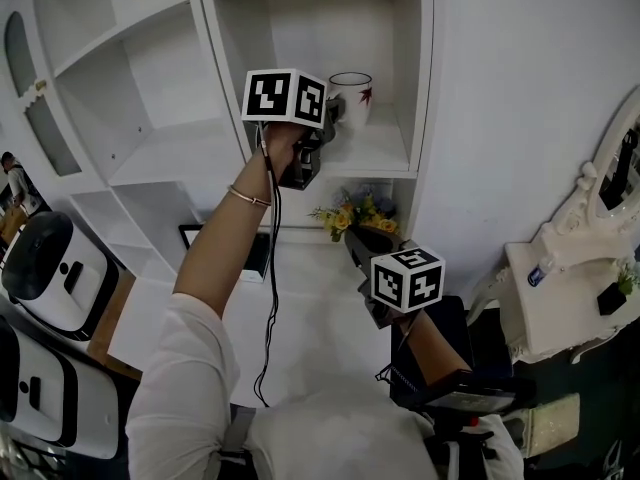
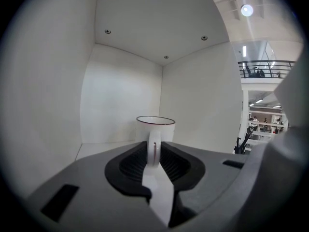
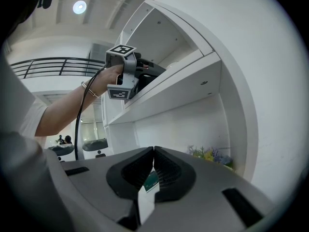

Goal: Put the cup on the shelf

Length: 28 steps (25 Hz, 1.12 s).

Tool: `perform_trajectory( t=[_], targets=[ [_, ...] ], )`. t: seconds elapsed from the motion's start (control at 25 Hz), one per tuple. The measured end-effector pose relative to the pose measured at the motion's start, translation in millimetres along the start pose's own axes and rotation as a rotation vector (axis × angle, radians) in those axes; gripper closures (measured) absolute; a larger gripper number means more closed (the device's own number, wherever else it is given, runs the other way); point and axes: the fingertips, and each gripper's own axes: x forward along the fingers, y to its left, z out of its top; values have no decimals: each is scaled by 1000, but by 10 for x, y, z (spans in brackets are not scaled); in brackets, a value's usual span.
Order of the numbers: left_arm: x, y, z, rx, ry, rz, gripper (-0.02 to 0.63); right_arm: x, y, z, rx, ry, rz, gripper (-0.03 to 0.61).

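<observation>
Shelf (image 1: 385, 150), cup (image 1: 353, 96) partly behind left gripper (image 1: 331, 118)

You face a tall white shelving unit (image 1: 150, 158) that fills the upper left and centre of the head view, its open compartments boxed by plain white panels. To its right, a bare white wall (image 1: 520, 98) runs up the frame. Below the compartments, a white tabletop (image 1: 320, 308) carries a bunch of yellow flowers (image 1: 355, 218). At the right edge stands an ornate white dresser (image 1: 560, 298) with a carved mirror frame (image 1: 600, 183), and a small bottle (image 1: 539, 271) rests on it. Two rounded white machines (image 1: 50, 273) sit at the lower left. In the left gripper view, a round ceiling lamp (image 2: 246, 10) glows at the upper right, above a dark balcony railing (image 2: 265, 64).
</observation>
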Motion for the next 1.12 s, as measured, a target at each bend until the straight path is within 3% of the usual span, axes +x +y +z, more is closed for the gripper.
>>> perform_trajectory(
  t=[0.32,0.56,1.12],
  targets=[
    [-83,-33,10,-38,-16,-12,503,-45,35,30,1,-6,2,552],
    [-194,-67,-17,-20,-37,-4,486,-93,36,-7,-6,11,-16,552],
    [-814,-164,-11,-78,-240,-1,486,-249,152,-170,-22,53,-67,552]
  ],
)
